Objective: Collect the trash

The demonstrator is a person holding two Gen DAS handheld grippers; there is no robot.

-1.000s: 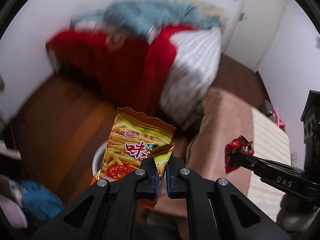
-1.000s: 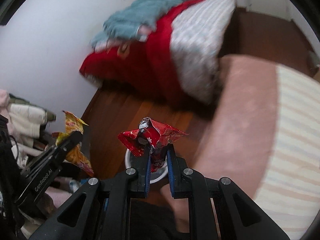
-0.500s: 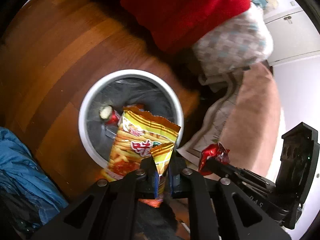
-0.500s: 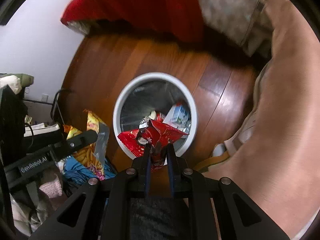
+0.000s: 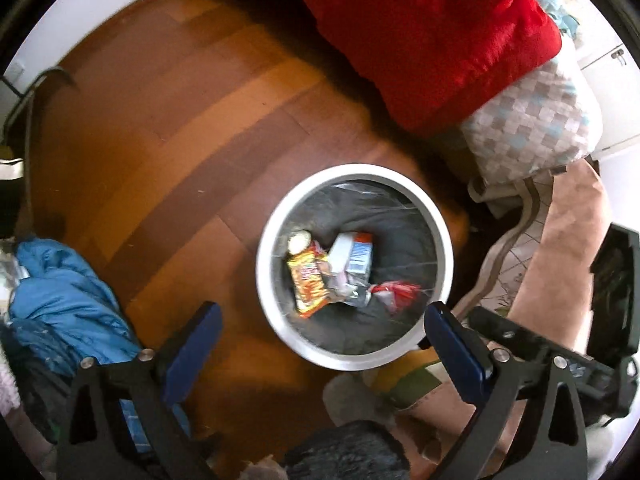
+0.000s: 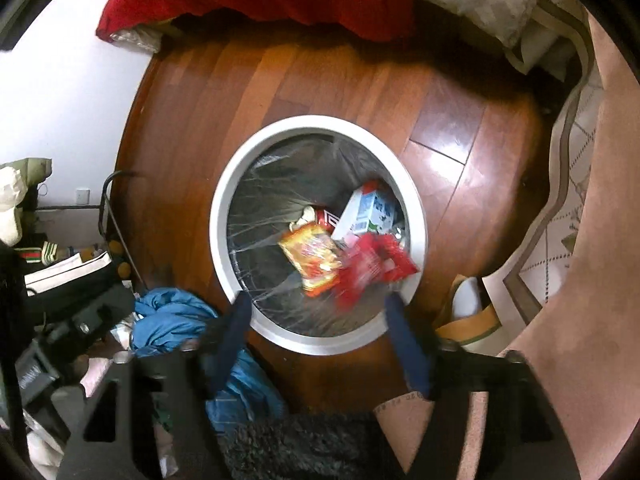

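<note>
Left wrist view: the left tool [image 5: 318, 326] is spread wide and empty, directly above the white bin [image 5: 264, 276]; the yellow snack bag [image 5: 308, 282] lies inside, long axis roughly along the fingers. Right wrist view: the right tool [image 6: 316, 314] is likewise released and grips nothing; the red wrapper [image 6: 372, 266], blurred, sits within the bin rim, just ahead.

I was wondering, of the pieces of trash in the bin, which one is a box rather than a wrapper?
The white-and-blue carton, lying toward the far side of the bin; the yellow snack bag and red wrapper beside it are soft, crumpled packets.
</note>
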